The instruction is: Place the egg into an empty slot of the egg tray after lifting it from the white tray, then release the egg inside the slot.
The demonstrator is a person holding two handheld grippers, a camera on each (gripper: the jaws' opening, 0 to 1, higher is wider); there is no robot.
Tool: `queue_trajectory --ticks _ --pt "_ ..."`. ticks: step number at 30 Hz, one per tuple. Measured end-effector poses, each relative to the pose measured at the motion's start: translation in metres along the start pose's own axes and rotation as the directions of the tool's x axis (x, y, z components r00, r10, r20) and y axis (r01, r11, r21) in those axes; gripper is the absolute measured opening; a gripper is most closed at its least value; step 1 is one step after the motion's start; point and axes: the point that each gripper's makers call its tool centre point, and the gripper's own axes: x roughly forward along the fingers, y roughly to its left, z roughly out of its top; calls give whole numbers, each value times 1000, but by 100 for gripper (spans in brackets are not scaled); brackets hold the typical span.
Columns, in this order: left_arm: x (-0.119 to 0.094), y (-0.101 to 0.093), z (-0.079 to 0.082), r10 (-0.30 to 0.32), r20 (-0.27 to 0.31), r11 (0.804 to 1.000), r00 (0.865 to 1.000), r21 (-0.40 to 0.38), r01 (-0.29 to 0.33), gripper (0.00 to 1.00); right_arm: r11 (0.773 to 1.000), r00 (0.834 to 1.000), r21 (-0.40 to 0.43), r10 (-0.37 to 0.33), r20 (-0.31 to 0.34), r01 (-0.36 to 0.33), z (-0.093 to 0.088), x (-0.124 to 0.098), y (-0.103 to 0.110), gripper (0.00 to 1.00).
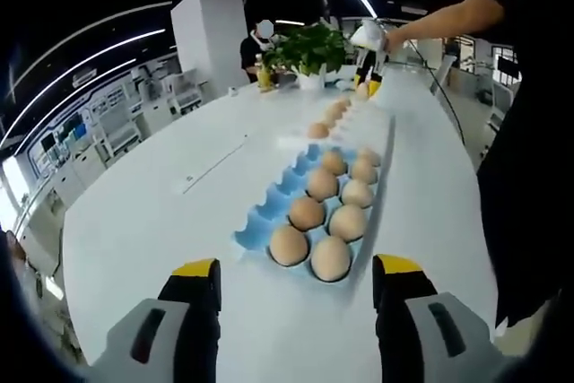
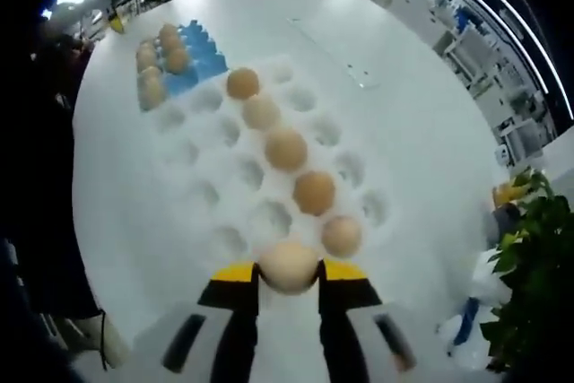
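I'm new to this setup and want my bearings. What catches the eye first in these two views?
In the right gripper view, the right gripper is shut on an egg at the near edge of the white tray. In the left gripper view, the open left gripper faces the blue egg tray, its right-hand rows filled.

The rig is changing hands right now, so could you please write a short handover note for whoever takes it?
Right gripper: shut on an egg, at the near edge of the white tray.
Left gripper: open, empty, near the blue egg tray.
White tray: five more eggs in a diagonal row.
Blue egg tray: eight eggs; left-hand slots empty.
Done: egg gripped.
Left: carry it to an empty slot, release.
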Motion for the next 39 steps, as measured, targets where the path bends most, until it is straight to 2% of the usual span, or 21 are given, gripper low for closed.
queue_trajectory --ticks 10,19,25,32,39 --pt "0 -2 2 -13 9 1000 1000 -8 13 73 999 999 -30 17 38 -16 20 1 16 25" --pt "-3 -1 2 -11 19 1000 1000 -2 11 72 996 996 -79 47 72 -41 47 4 34 25" --pt "-3 0 1 -13 20 1000 1000 -5 13 70 990 993 -124 73 97 -61 69 11 46 25" --pt "-8 2 0 -2 27 1000 1000 -7 2 70 979 982 -181 125 143 -98 104 22 65 25" --pt "-9 2 -1 4 29 1000 1000 -11 -4 69 963 971 -231 182 158 -143 128 33 85 25"
